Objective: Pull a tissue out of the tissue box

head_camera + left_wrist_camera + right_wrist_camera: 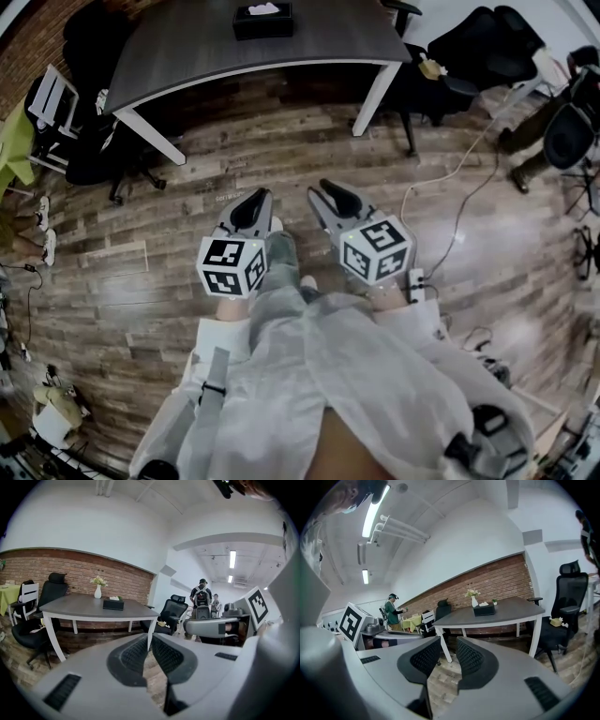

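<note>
From the head view we see the grey table (pixel 187 47) standing well away across the wood floor (pixel 281 150), with both grippers held low and far from it. Our left gripper (pixel 150 637) has its jaws pressed together on nothing, while our right gripper (pixel 448 643) shows a narrow gap with only floor between. The black tissue box (pixel 262 20) sits towards the table's far side, white tissue poking up, and only the gripper views show the white vase (pixel 97 591) of flowers near it
</note>
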A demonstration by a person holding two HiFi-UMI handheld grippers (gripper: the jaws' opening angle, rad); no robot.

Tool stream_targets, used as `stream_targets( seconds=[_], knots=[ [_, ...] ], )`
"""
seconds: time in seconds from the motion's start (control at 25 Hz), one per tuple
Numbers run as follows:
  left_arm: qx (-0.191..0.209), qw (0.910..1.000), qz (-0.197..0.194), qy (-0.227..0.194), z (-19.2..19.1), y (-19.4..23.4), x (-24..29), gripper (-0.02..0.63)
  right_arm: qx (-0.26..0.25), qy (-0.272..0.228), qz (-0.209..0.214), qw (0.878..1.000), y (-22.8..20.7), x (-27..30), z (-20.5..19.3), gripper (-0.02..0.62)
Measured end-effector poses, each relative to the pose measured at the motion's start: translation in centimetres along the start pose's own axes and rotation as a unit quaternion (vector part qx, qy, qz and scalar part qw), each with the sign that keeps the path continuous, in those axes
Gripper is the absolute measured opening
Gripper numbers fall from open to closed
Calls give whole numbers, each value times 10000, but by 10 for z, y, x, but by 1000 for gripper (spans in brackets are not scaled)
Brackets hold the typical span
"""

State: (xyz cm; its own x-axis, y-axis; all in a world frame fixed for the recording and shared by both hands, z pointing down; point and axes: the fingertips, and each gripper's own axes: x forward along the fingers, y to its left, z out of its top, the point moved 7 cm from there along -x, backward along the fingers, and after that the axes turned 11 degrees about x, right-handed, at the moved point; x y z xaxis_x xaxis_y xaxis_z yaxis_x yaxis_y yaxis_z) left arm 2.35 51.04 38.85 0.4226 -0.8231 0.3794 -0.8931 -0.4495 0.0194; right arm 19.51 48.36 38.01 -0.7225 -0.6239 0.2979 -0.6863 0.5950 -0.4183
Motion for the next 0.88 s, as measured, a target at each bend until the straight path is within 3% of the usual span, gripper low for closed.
stream_targets(
  seconds=[0.16,0.4,0.88],
  knots=[
    [-57,10000,54,-35,7,32,24,72,-110,27,-49,9999,-12,33,14,87],
    [-64,10000,-37,-57,34,99,72,72,-159,84,-148,9997,-35,103,53,87],
    [191,9985,-470,-205,92,218,147,72,-142,-421,-661,9968,-64,213,137,87]
  ],
)
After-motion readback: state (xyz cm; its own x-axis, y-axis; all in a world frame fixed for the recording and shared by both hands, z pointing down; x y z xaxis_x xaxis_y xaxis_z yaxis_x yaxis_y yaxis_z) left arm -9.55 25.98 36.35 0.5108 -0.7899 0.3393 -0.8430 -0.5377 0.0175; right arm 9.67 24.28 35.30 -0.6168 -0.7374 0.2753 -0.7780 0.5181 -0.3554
